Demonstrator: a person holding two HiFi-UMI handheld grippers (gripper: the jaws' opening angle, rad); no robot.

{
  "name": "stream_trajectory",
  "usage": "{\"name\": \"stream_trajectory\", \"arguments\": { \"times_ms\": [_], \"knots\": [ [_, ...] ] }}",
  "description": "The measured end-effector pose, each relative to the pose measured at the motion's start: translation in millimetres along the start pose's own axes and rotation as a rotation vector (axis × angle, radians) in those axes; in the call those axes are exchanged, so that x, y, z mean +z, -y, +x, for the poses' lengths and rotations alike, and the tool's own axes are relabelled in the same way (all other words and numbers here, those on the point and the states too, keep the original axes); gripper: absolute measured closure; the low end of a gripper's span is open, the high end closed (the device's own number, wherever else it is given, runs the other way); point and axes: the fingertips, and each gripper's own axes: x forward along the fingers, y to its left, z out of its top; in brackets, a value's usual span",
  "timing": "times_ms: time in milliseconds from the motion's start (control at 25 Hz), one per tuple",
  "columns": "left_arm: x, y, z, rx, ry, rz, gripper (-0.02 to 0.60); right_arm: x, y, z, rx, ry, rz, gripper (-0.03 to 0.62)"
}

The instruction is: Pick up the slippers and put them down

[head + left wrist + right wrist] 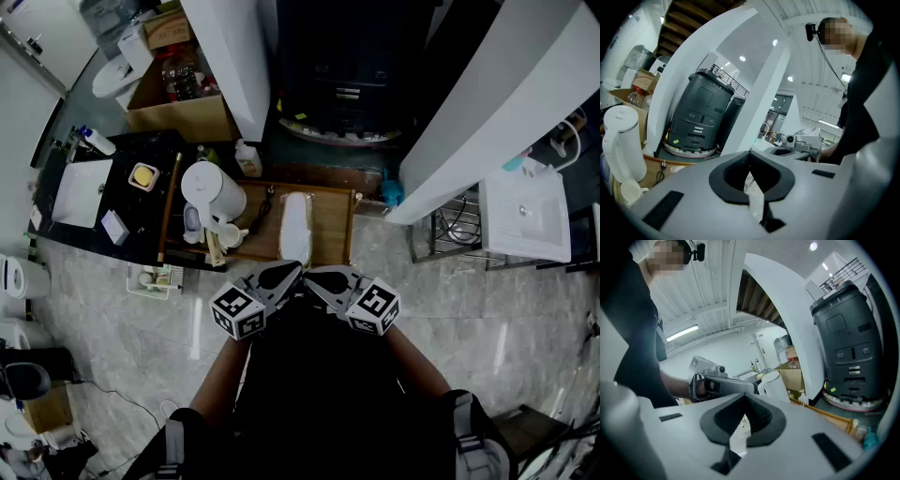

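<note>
On wooden tray (345, 220), ahead of the person: white slippers (296, 225), lying lengthwise, nothing touching them. Left gripper (286, 272) and right gripper (319, 277) are held near the tray's near edge, tips just beside each other. Both claws are fully closed, with nothing between the pads. Marker cubes (239, 312) carry black-and-white square codes. Yellow label (668, 136) on black machine (701, 115): too small to read. White kettle (211, 190) stands at the tray's left.

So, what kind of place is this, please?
Probably a mock home corner inside a lab or workshop. A kettle and slippers sit on a wooden table, a washbasin stands at the right, and a big dark machine stands behind.
</note>
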Motion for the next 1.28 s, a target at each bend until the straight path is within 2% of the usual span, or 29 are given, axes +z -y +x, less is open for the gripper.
{"name": "stream_trajectory", "arguments": {
  "times_ms": [440,680,960,1280],
  "knots": [
    [-3.0,-7.9,-7.7,0.008,-0.002,-0.007,0.571,-4.6,-3.1,10.4,-0.001,-0.017,0.023,0.588],
    [-4.5,-15.9,-12.8,0.04,0.004,0.001,0.571,-7.3,-2.2,18.0,-0.013,-0.02,0.033,0.586],
    [1.9,-44.7,-26.4,0.109,0.045,-0.035,0.569,-2.8,21.1,21.9,-0.115,-0.005,0.031,0.586],
    [-10.8,-74.5,-25.5,0.102,-0.015,-0.099,0.569,-12.6,46.8,28.2,-0.17,-0.026,0.074,0.582]
  ]
}}
